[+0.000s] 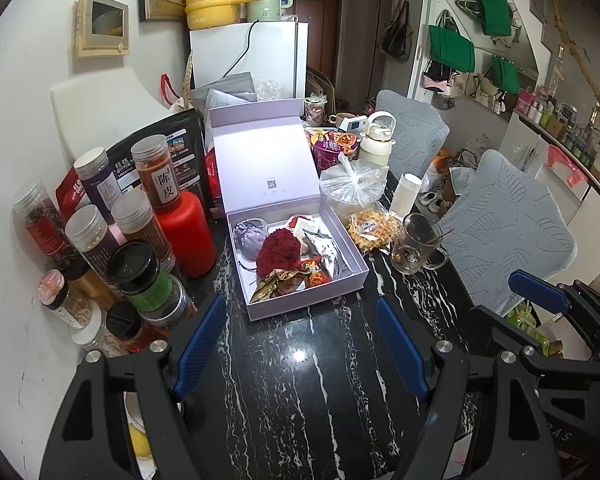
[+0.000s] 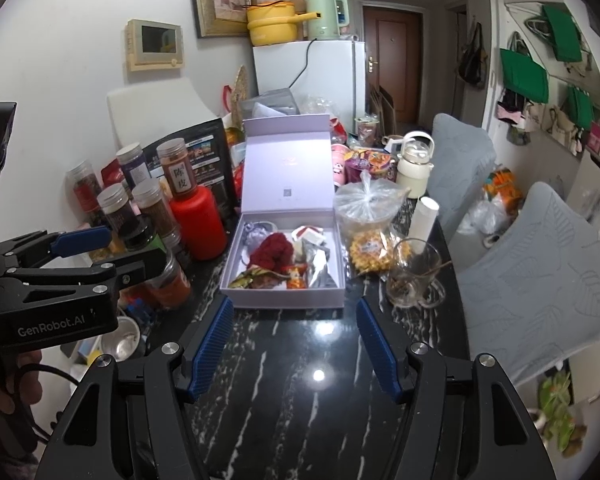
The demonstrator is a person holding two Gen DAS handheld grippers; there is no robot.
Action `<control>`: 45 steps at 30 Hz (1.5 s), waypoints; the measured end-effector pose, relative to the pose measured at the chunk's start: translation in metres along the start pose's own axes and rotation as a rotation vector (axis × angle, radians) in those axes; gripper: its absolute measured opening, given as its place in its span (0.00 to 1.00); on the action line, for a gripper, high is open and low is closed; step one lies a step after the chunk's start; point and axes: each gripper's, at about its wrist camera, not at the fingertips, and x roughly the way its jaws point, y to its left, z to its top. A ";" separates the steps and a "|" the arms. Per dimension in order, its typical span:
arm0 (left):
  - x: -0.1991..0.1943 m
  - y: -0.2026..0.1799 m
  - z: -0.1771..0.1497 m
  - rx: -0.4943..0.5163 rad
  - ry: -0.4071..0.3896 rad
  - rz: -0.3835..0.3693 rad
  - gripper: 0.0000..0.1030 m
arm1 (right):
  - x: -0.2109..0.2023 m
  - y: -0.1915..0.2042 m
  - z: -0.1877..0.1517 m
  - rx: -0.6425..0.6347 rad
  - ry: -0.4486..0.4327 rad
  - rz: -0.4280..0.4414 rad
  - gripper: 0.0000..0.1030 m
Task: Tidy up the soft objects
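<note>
A black marbled bench [image 1: 300, 380] carries an open lilac box [image 1: 332, 236] already holding a red knitted piece [image 1: 278, 252], a lilac pouch [image 1: 250, 236] and foil packets. Left tool [image 1: 300, 344] and right tool [image 2: 294, 344] hover before it, jaws spread, holding nothing. Whether sorting is starting or ending cannot be judged.

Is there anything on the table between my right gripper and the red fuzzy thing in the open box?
Only the box's own front wall. The right gripper is open over bare black marble, nothing on it before the box. The red fuzzy thing lies mid-box, with foil packets just in front of it, so come down from above.
</note>
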 end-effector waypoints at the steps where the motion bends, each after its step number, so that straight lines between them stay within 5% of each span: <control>1: 0.000 0.000 0.000 -0.001 0.001 -0.002 0.75 | 0.000 0.000 0.000 0.000 0.000 -0.001 0.62; 45: -0.006 -0.006 0.003 0.024 -0.022 -0.009 0.75 | -0.010 -0.004 -0.001 0.004 -0.001 -0.043 0.63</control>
